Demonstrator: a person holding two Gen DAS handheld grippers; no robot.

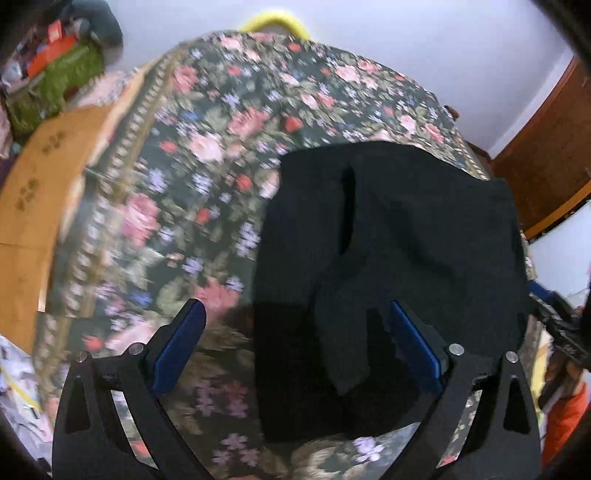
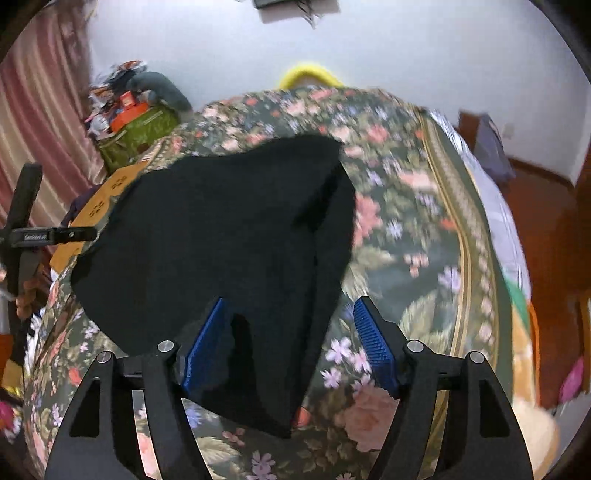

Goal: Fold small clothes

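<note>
A small black garment (image 1: 388,258) lies spread on a floral bedspread (image 1: 192,155). In the left wrist view my left gripper (image 1: 295,325) is open, its blue pads wide apart, above the garment's near left edge. In the right wrist view the garment (image 2: 221,240) lies left of centre on the bedspread (image 2: 406,221). My right gripper (image 2: 291,321) is open above the garment's near right corner. The left gripper's black body shows at the left edge of the right wrist view (image 2: 44,234). The right gripper's body shows at the right edge of the left wrist view (image 1: 557,325).
A cardboard box (image 1: 33,206) sits at the bed's left side, with a green box (image 1: 55,85) of clutter behind it. A yellow rim (image 1: 273,22) shows beyond the far edge. A wooden floor (image 2: 546,221) lies to the right. A white wall stands behind.
</note>
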